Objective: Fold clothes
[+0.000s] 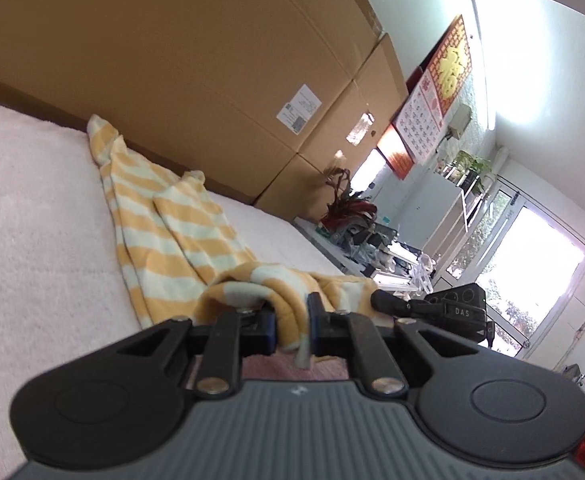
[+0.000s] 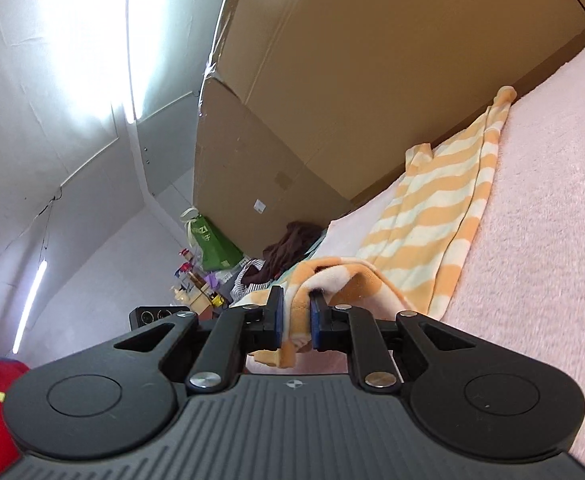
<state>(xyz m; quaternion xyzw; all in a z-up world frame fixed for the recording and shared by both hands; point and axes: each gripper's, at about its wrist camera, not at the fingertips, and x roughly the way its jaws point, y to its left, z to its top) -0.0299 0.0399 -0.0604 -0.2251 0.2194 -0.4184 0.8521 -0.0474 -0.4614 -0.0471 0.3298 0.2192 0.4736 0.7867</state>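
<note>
Both tongs grip a yellow-and-white striped garment (image 1: pixel 164 216): the left gripper (image 1: pixel 291 326) and the right gripper (image 2: pixel 295 322) each pinch a bunched edge between narrowed jaws. Ahead of them, the rest lies stretched across a pale pink fleece blanket (image 2: pixel 532 240), toward stacked cardboard boxes (image 1: pixel 196 60).

Both feeds read bright for me. In the left wrist view daylight floods through the glass door (image 1: pixel 532 264) and blows out to white, with glare washing the upper right wall. In the right wrist view a ceiling tube light (image 2: pixel 132 40) flares into a wide white smear. Fisheye bends the cardboard boxes (image 1: pixel 172 60) strongly; corners vignette dark. Nearest gripper bodies look soft, shadows on the pink blanket (image 2: pixel 532 200) faint.
</note>
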